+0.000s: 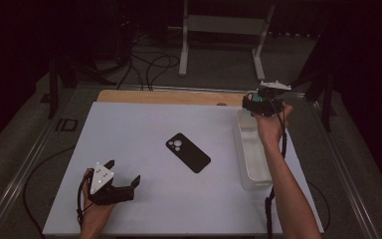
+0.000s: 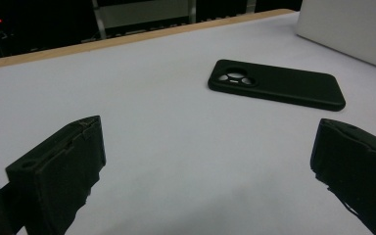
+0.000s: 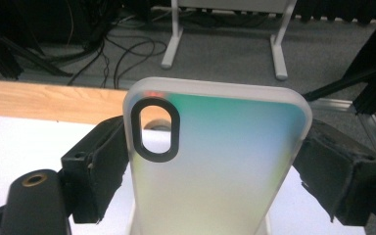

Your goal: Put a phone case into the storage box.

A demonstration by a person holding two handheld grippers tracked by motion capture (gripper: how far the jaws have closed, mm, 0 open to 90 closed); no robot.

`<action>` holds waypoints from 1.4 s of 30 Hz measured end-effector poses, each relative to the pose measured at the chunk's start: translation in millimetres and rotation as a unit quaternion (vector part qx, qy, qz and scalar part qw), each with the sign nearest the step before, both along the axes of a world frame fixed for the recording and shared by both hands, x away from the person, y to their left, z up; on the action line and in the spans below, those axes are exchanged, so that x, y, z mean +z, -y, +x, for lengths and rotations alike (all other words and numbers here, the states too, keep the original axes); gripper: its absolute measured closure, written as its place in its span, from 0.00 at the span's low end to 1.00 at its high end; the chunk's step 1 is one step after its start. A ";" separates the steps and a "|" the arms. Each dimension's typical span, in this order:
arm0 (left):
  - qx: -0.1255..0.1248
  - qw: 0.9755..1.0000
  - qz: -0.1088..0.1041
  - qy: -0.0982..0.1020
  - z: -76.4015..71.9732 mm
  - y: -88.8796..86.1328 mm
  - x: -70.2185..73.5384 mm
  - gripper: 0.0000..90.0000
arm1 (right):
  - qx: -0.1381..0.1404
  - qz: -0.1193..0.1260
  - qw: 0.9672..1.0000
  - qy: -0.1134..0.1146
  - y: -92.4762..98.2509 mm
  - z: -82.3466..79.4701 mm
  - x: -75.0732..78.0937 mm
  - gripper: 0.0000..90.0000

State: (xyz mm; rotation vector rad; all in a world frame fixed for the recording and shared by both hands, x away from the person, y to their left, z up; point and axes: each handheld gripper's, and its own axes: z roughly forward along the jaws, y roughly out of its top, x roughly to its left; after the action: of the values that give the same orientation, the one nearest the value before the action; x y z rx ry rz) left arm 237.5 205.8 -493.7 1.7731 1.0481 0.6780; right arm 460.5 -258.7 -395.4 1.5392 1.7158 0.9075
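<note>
A: Quick, the right claw (image 3: 215, 161)?
B: Clamped on a frosted phone case (image 3: 215, 147), jaws pressing its two long edges. It's held upright, camera cutout up, over the far end of the white bin (image 1: 251, 164) at about 2 o'clock on the bench (image 1: 144, 209). My guess: it was lifted out of the bin, or is about to drop in.

A: Left claw (image 1: 124, 180)?
B: Jaws spread wide, nothing between them, resting low at 7 o'clock. It points toward the black phone case (image 1: 188, 152), probably lined up for a reach.

A: Where's the black one?
B: Flat on the bench near centre, back up, camera holes toward 11 o'clock, well apart from both claws.

A: Any logos, text?
B: None readable on either case or the bin.
</note>
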 end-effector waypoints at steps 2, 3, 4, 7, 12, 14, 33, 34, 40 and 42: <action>-0.001 1.000 0.001 0.000 0.1 0.0 -0.1 0.00 | -0.001 -0.001 1.000 -0.004 -0.3 0.6 -2.3 0.18; -0.002 1.000 0.002 -0.001 0.2 0.4 -0.2 0.00 | 0.000 -0.003 1.000 -0.010 -0.6 1.9 -6.4 0.18; -0.002 1.000 0.002 -0.001 0.2 0.4 -0.2 0.00 | 0.000 -0.003 1.000 -0.013 -0.8 2.6 -8.1 0.18; -0.002 1.000 0.004 -0.001 0.1 0.8 -0.3 0.00 | 0.001 -0.002 1.000 -0.016 -1.7 3.8 -10.5 0.18; -0.002 1.000 0.001 0.001 -0.1 0.4 0.1 0.00 | 0.003 -0.005 1.000 -0.025 -5.6 6.1 -15.3 0.18; -0.002 1.000 0.002 0.001 -0.1 0.4 0.1 0.00 | 0.003 -0.007 1.000 -0.027 -6.0 6.6 -16.8 0.18; -0.003 1.000 0.002 0.001 -0.2 0.6 0.3 0.00 | -0.005 -0.003 0.998 -0.060 0.0 9.6 -37.0 0.18; -0.003 1.000 0.002 0.001 -0.2 0.7 0.3 0.00 | -0.004 -0.002 0.998 -0.061 -0.1 9.7 -37.2 0.18; -0.003 1.000 0.002 0.001 -0.4 0.4 0.5 0.00 | -0.003 -0.008 0.998 -0.064 -2.2 10.9 -38.6 0.18; -0.003 1.000 0.001 0.001 -0.4 0.4 0.5 0.00 | 0.000 -0.007 0.998 -0.067 -1.9 11.5 -38.4 0.18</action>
State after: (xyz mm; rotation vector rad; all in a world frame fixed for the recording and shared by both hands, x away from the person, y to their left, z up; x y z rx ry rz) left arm 237.1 205.4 -493.2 1.7767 1.0398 0.6780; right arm 472.0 -256.8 -433.8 1.6223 1.8113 0.8082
